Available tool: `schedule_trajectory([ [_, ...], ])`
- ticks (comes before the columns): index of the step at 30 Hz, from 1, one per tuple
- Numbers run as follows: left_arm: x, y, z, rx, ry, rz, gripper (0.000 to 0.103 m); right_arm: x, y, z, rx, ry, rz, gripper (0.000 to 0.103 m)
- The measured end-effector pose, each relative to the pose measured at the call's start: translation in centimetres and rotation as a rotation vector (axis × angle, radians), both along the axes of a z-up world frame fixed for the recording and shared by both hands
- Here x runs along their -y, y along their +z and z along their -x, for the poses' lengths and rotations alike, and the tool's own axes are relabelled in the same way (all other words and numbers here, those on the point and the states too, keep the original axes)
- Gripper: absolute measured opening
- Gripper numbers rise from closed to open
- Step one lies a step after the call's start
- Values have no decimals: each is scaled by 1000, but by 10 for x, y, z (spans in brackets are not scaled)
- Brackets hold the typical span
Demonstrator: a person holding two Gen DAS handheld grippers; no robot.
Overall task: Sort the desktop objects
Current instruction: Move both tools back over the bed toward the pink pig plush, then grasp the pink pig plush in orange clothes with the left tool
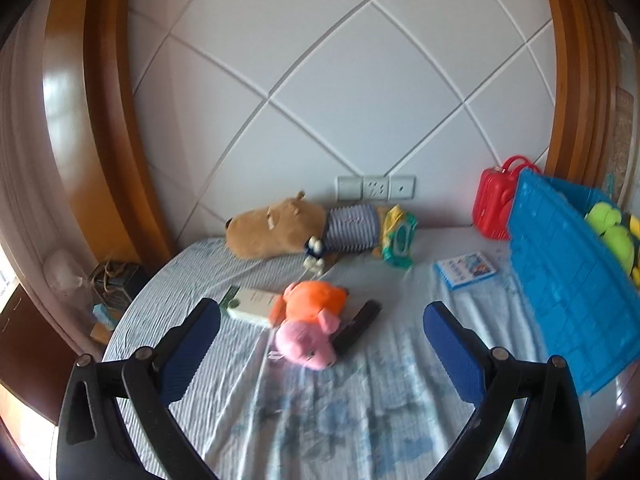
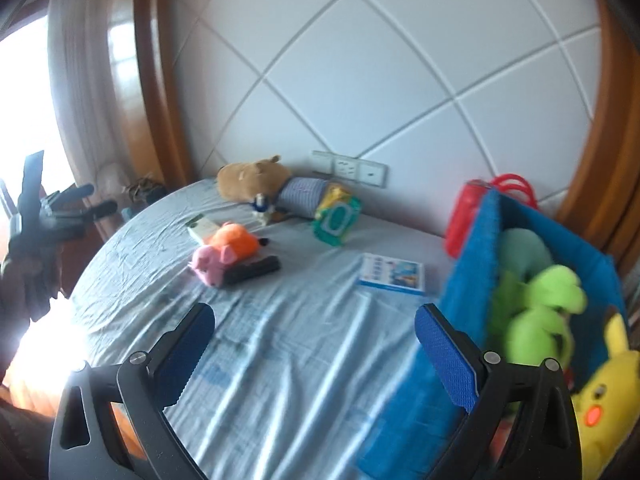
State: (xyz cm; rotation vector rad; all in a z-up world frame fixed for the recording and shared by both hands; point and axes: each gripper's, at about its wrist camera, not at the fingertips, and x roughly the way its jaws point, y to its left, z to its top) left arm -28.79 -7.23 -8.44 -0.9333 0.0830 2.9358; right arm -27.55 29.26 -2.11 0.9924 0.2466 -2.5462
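Observation:
A pink and orange pig plush (image 1: 310, 326) (image 2: 226, 254) lies mid-table, partly over a black remote (image 1: 356, 326) (image 2: 252, 270) and a white box (image 1: 250, 302) (image 2: 202, 226). My left gripper (image 1: 320, 332) is open and empty just short of the pig. My right gripper (image 2: 316, 332) is open and empty over bare cloth beside the blue basket (image 1: 568, 280) (image 2: 476, 276). The basket holds a green plush (image 2: 540, 312) and a yellow plush (image 2: 608, 396). A small blue booklet (image 1: 466, 270) (image 2: 392, 274) lies flat near the basket.
A brown plush in a striped shirt (image 1: 280, 226) (image 2: 256, 178) and a green wipes pack (image 1: 398, 238) (image 2: 336, 220) lie at the back by the wall sockets (image 1: 376, 188). A red toy case (image 1: 496, 204) (image 2: 464, 216) stands behind the basket. A tripod (image 2: 36, 208) stands left of the table.

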Motion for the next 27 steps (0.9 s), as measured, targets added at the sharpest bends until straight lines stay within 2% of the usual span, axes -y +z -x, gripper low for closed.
schedule_trajectory([
  [5, 46, -51, 20, 64, -39, -35, 103, 65, -25, 7, 31, 5, -9, 102],
  [9, 61, -88, 58, 132, -84, -64, 103, 92, -50, 11, 62, -22, -35, 102],
  [13, 60, -133, 112, 200, -132, -71, 103, 118, -75, 15, 93, -49, -60, 102],
  [20, 20, -219, 220, 301, -232, -33, 103, 108, -131, 32, 214, -132, -77, 102],
  [24, 0, -269, 265, 382, -246, 0, 103, 98, -155, 35, 270, -183, -89, 102],
  [26, -5, -285, 278, 417, -241, 12, 103, 94, -162, 34, 288, -201, -94, 102],
  [27, -8, -292, 283, 435, -238, 17, 98, 91, -165, 34, 297, -210, -97, 102],
])
